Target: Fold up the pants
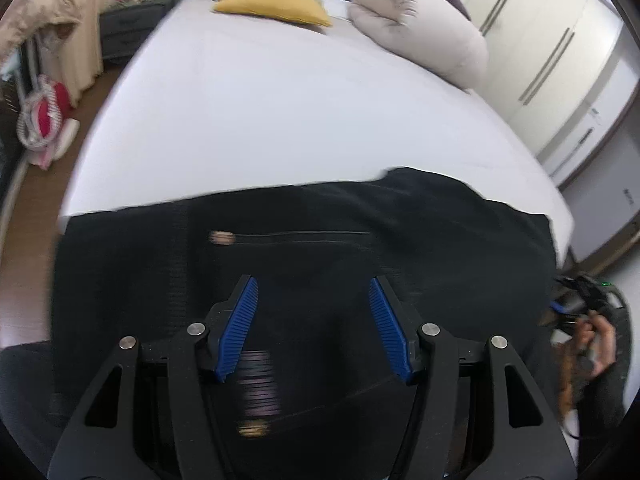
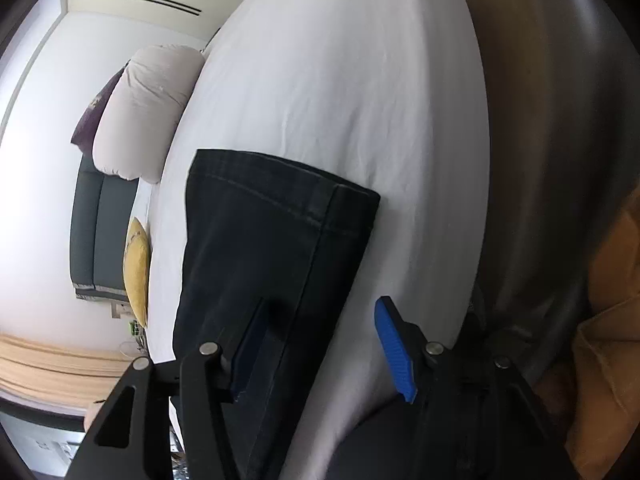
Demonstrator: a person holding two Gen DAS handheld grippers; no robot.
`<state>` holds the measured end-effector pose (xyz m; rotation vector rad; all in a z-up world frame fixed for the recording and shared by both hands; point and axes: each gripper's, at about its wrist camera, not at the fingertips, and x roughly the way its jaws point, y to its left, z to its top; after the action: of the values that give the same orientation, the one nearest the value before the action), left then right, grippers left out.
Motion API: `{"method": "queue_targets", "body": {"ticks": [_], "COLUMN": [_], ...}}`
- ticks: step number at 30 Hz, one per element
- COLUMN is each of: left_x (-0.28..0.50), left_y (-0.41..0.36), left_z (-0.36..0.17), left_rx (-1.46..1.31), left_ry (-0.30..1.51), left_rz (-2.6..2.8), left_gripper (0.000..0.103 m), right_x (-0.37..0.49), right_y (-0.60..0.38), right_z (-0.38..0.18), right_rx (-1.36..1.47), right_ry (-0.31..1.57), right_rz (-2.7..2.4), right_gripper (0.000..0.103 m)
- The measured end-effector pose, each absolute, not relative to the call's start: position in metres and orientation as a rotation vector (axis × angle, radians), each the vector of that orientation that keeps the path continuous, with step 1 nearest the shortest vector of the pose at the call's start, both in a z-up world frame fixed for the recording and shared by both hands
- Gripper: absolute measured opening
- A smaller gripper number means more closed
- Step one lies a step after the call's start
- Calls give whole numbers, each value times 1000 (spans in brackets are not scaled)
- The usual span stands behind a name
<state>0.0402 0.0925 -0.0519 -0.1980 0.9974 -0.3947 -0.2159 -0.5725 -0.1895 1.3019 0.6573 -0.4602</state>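
The dark pants [image 1: 304, 240] are lying across the lower half of the frame on the white bed [image 1: 280, 112], limp but fairly heavy, likely denim. Left gripper [image 1: 314, 328] and right gripper [image 2: 320, 344] are both hovering open, gripping nothing; the stitched hem [image 2: 288, 192] is offering the firmest hold.

Home bedroom: bed [image 1: 280, 100] w/ pillows [image 1: 424, 28], wardrobe [image 1: 560, 60].

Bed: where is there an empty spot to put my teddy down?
The middle of the bed is bare sheet, between the pants along the near edge and the pillows at the head: a yellow pillow and a grey pillow. The near edge is crowded.
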Motion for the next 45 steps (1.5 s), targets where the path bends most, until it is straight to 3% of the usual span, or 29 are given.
{"method": "queue_targets", "body": {"ticks": [7,14,17,28,38,39,40,45], "left_x": [35,33,35,43,45,45,45,46], "left_y": [47,48,39,32,25,24,23,22], "left_z": [-64,-70,-76,-86,-92,-92,-92,-93], "left_rx": [-126,-143,-128,-100,-77,-76,-76,-76], "left_ry": [1059,1062,1059,1063,1066,1066,1066,1065], "left_rz": [-505,-522,-517,-515,-514,-515,-515,-516], "left_gripper": [57,57,57,57,58,58,58,59], "right_x": [-183,-188,-196,-196,-185,-182,-178,-173], "right_y": [-567,-569,-567,-567,-587,-588,-589,-589], "right_z": [-176,-168,-163,-174,-185,-184,-183,-171], "right_rx": [1293,1266,1250,1270,1299,1306,1306,1252], "right_ry": [587,526,446,255,251,250,259,263], "right_rz": [-401,-432,-433,-420,-531,-498,-464,-431], "right_gripper": [58,40,38,36,36,31,15,11]}}
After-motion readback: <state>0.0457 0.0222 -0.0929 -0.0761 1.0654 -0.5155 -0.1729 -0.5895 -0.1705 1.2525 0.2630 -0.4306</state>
